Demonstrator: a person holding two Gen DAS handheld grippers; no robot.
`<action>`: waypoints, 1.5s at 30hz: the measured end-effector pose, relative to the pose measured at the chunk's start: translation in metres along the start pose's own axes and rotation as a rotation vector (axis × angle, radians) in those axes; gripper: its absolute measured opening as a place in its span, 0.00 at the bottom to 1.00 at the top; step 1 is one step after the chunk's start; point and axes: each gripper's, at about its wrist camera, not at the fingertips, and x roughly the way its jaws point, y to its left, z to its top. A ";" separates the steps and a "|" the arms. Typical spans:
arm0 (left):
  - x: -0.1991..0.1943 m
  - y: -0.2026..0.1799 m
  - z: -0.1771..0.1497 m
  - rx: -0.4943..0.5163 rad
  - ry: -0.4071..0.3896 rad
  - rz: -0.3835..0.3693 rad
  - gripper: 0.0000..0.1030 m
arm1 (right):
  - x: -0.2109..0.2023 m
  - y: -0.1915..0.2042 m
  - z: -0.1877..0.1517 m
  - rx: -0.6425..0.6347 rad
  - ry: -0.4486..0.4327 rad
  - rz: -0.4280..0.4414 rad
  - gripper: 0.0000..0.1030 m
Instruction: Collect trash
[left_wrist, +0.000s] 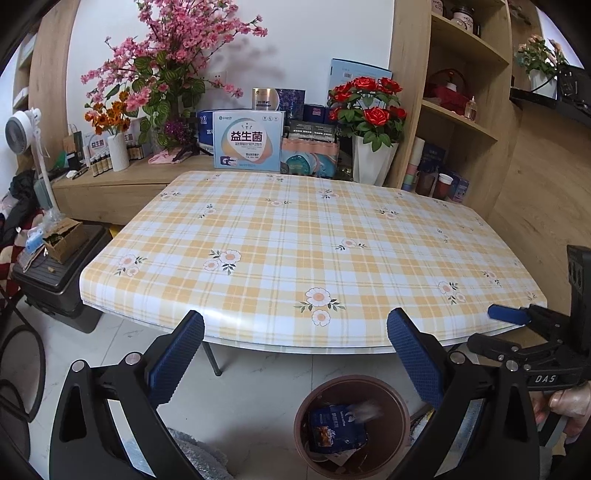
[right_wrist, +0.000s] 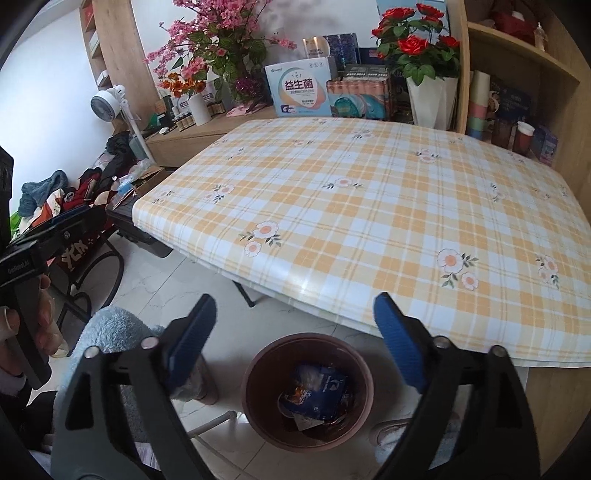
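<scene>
Both the left gripper (left_wrist: 295, 363) and right gripper (right_wrist: 295, 341) gape empty above the brown bin (right_wrist: 258, 373), where the blue wrapper (right_wrist: 317, 391) lies: probably light, crinkly, slippery, best pinched by an edge.

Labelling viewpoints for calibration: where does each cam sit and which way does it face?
Left wrist: on the left tongs, open, tilted down at the table edge and trash bin; right tongs and a hand at right.
Right wrist: on the right tongs, open above the bin; left tongs and fingers at left.
Shared: table, bin, blue packet, flower shelf.
</scene>
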 end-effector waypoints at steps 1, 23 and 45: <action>0.000 -0.001 0.000 0.006 -0.002 -0.005 0.94 | -0.002 -0.001 0.002 0.002 -0.007 -0.011 0.90; -0.060 -0.053 0.095 0.191 -0.208 -0.011 0.94 | -0.114 -0.020 0.088 -0.029 -0.235 -0.272 0.94; -0.101 -0.087 0.114 0.240 -0.310 0.010 0.94 | -0.164 -0.020 0.093 0.017 -0.330 -0.285 0.94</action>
